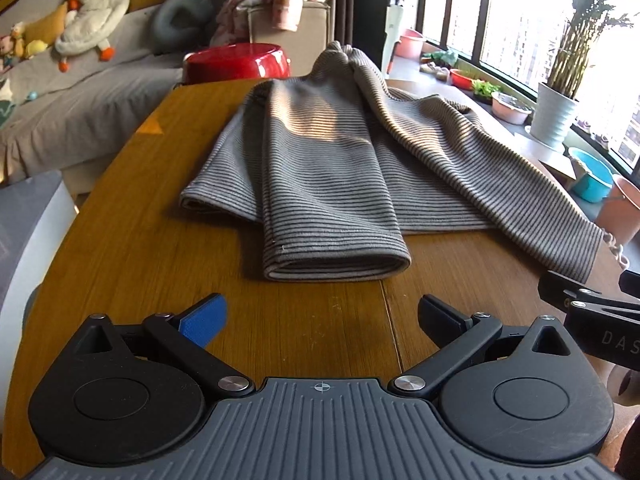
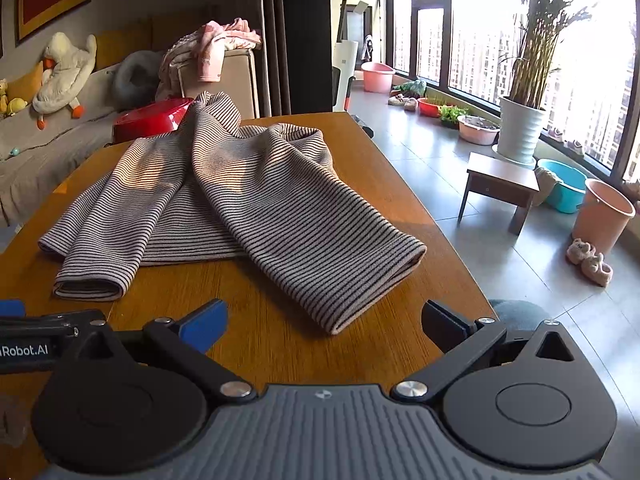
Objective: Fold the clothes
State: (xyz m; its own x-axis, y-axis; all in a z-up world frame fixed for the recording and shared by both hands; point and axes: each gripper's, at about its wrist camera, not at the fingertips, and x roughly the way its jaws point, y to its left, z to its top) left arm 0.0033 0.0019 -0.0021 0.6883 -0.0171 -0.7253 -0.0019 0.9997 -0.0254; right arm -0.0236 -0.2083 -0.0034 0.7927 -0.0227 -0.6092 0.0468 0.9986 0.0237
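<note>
Ahead of your two grippers, left gripper (image 1: 320, 320) and right gripper (image 2: 324, 320), both spread wide, you have one striped garment (image 2: 224, 192) with two sleeves on one wooden table (image 2: 260, 340). Beyond it you have one red basin (image 1: 238, 62) and one plush duck (image 1: 92, 12).

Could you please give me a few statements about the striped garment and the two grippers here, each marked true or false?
1. The striped garment lies on the wooden table. True.
2. The left gripper is clamped on a sleeve. False: it is open, short of the cloth.
3. The right gripper is open and holds nothing. True.
4. The red basin sits on the garment. False: it is beyond the table's far edge.
</note>
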